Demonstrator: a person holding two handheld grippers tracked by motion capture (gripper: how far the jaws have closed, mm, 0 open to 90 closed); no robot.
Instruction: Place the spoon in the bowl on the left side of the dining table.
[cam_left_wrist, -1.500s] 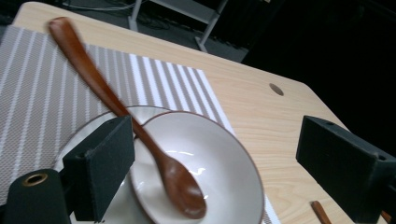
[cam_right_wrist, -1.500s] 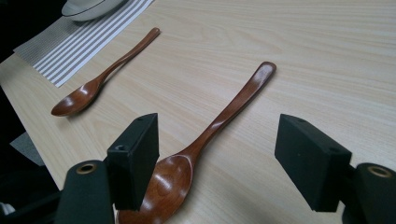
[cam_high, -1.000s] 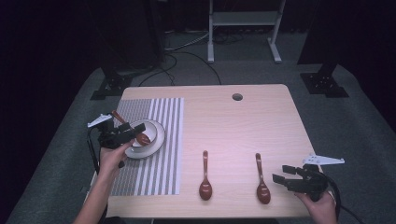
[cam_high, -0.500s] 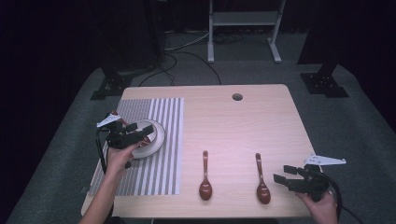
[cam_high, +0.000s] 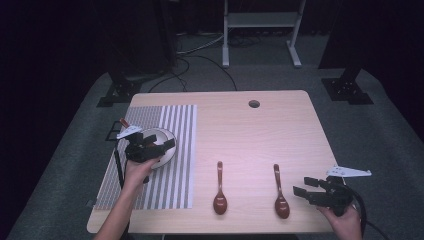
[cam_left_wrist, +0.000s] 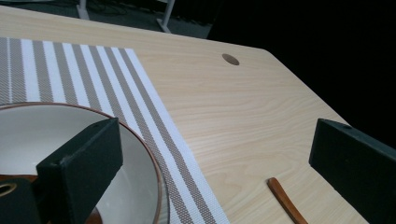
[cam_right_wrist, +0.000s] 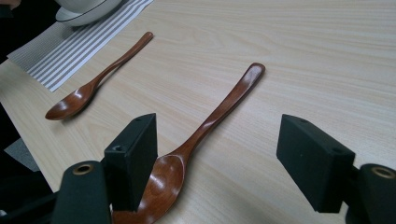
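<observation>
Work in hand: spoons were being gathered into the bowl (cam_high: 159, 145) on the striped mat (cam_high: 150, 165), judging by the layout.
Left gripper (cam_high: 150, 148): over the bowl at the table's (cam_high: 250, 135) left side, jaws spread wide after just opening, nothing between them. In the left gripper view one jaw stood above the bowl's inside and the other over bare wood.
Spoon in bowl (cam_high: 123, 122): a brown handle end stuck out past the bowl's far-left rim, and a bit of brown wood showed low in the bowl beside the left jaw. It looked released and at rest.
Right gripper (cam_right_wrist: 215, 161): near the front right edge, jaws apart, pads touching nothing. The right spoon's bowl end lay just in front of its left jaw.
Right spoon (cam_high: 280, 192): flat on the wood, handle pointing away from the person, bowl end nearest the gripper.
Middle spoon (cam_high: 220, 190): parallel to it, between the mat and the right spoon.
Handling: the spoons looked like lacquered wood, so probably light, stiff and a little slick. They lay low, so the pads would have to reach almost to the tabletop.
Grip point: the thin neck or mid-handle seemed best, pinched across its width. The rounded glossy bowl end would likely slip or pivot.
Bowl: it looked ceramic, breakable, and liable to shift if knocked.
</observation>
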